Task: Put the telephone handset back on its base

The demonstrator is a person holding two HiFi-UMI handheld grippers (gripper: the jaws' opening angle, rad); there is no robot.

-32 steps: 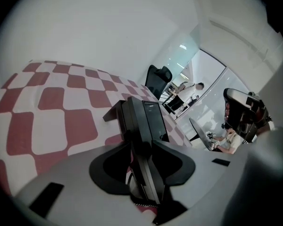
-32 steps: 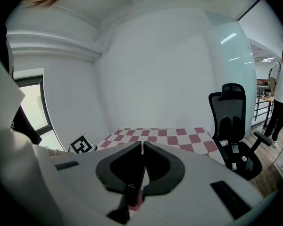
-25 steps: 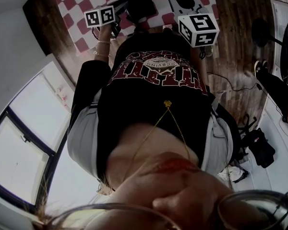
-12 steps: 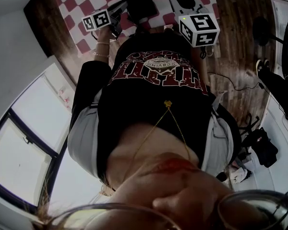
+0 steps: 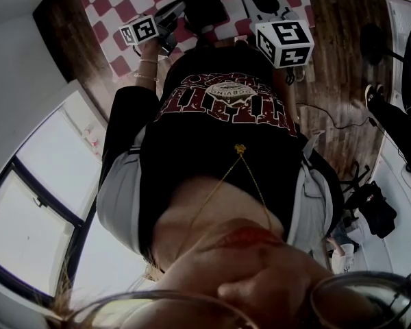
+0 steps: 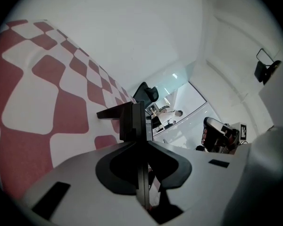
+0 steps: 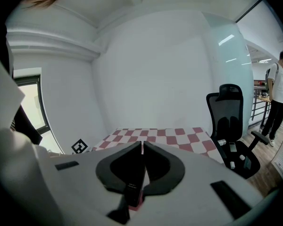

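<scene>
Before me stands the red-and-white checked-cloth table (image 5: 106, 19) on the brown wooden plank floor (image 5: 335, 60); the black slab-shaped telephone part (image 5: 198, 2) lies on it. Right of the table is a black mesh office chair (image 7: 231, 112), a standing person (image 7: 278, 93) beyond it.

office: black mesh swivel chair (image 7: 230, 121), glass partition (image 7: 224, 60), wood floor (image 5: 329, 60).

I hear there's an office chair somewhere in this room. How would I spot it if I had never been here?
In the right gripper view, find the table with the red-and-white checked cloth in front of the white wall. Just past its right-hand end stands the office chair. It is all black, with a tall back and a headrest, unlike the white-shirted person standing further right.
</scene>
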